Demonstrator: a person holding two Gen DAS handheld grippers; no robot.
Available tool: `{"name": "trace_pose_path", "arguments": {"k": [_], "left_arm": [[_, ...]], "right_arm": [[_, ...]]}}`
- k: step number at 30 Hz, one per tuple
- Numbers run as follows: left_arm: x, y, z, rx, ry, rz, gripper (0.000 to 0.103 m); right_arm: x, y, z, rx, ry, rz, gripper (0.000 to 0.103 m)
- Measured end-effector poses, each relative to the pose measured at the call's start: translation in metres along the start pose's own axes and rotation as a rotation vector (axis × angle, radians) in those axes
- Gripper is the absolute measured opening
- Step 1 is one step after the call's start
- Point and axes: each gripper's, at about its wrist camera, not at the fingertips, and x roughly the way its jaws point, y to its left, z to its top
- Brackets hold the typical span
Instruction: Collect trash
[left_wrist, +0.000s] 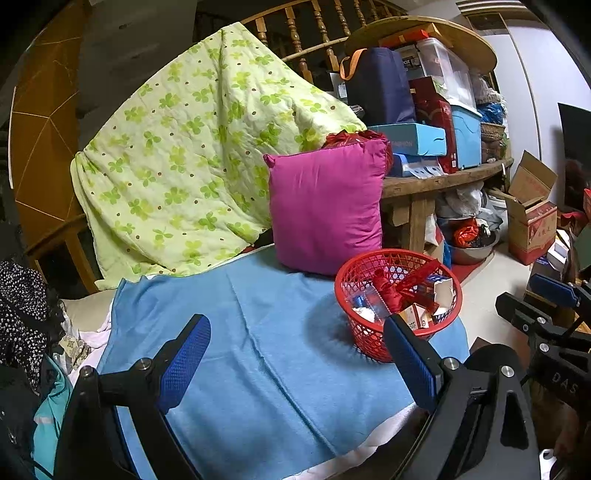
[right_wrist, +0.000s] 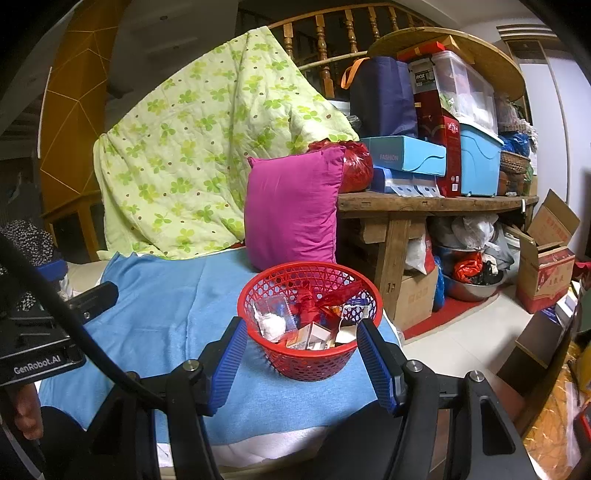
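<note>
A round red basket (right_wrist: 309, 325) of open plastic lattice stands on a blue blanket (right_wrist: 177, 306), near the blanket's right edge and just in front of one magenta pillow (right_wrist: 293, 208) that stands upright. The basket holds a heap of trash: a crumpled white wad (right_wrist: 272, 325), several small cartons (right_wrist: 314, 336) in white and orange, clear wrapping and a tangle of red ribbon (right_wrist: 312, 300); the exact number of pieces cannot be told. The right gripper (right_wrist: 302, 363) points straight at the basket with its two blue-padded fingers (right_wrist: 229, 363) set moderately apart, one on either side of the basket's near wall and clear of it, gripping nothing. The left gripper (left_wrist: 295, 363) hangs over bare blanket to the left of the basket, its fingers spread wide and empty. Behind the pillow one pale green quilt (left_wrist: 192, 155) with a clover print is draped over a wooden railing (left_wrist: 314, 40). A wooden bench (right_wrist: 424, 206) to the right carries stacked boxes.
</note>
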Motion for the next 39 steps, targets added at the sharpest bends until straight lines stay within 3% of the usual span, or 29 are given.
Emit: {"name": "trace_pose_path", "arguments": {"k": [39], "left_arm": [[0.011,0.002,-0.009,-0.012,0.025,-0.026,0.095]], "right_arm": [[0.005,0.011,-0.006,0.002,-0.014,-0.004,0.066]]}}
